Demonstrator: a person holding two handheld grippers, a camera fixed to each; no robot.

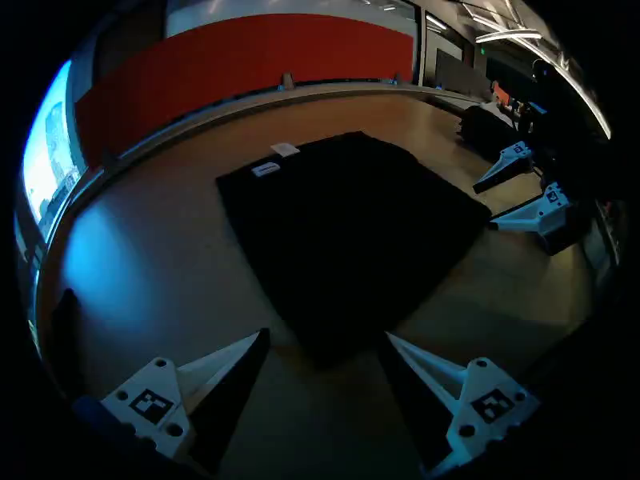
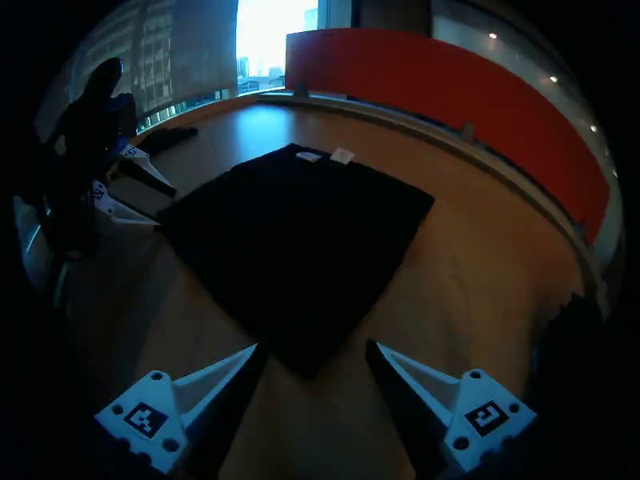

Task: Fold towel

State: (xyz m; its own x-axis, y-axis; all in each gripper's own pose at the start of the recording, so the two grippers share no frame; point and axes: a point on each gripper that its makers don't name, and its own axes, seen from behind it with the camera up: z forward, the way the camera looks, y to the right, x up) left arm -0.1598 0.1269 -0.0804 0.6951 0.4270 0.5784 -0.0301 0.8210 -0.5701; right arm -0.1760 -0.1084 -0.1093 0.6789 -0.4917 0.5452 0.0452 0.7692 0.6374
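Observation:
A black towel (image 1: 352, 232) lies flat on a wooden table (image 1: 160, 264), one corner pointing at my left gripper (image 1: 324, 352), which is open just short of that corner with nothing between its fingers. A white tag (image 1: 266, 169) sits at the towel's far corner. In the right gripper view the same towel (image 2: 296, 240) points another corner at my right gripper (image 2: 314, 356), also open and empty. The right gripper (image 1: 488, 204) also appears far right in the left gripper view, at the towel's side corner. The left gripper (image 2: 160, 210) appears at the left in the right gripper view.
A red wall panel (image 1: 240, 64) runs behind the table's far edge. Bright windows (image 2: 276, 44) stand beyond the table. A dark object (image 2: 164, 140) lies on the table past the left gripper. A dark bag-like shape (image 1: 488, 128) rests at the far right.

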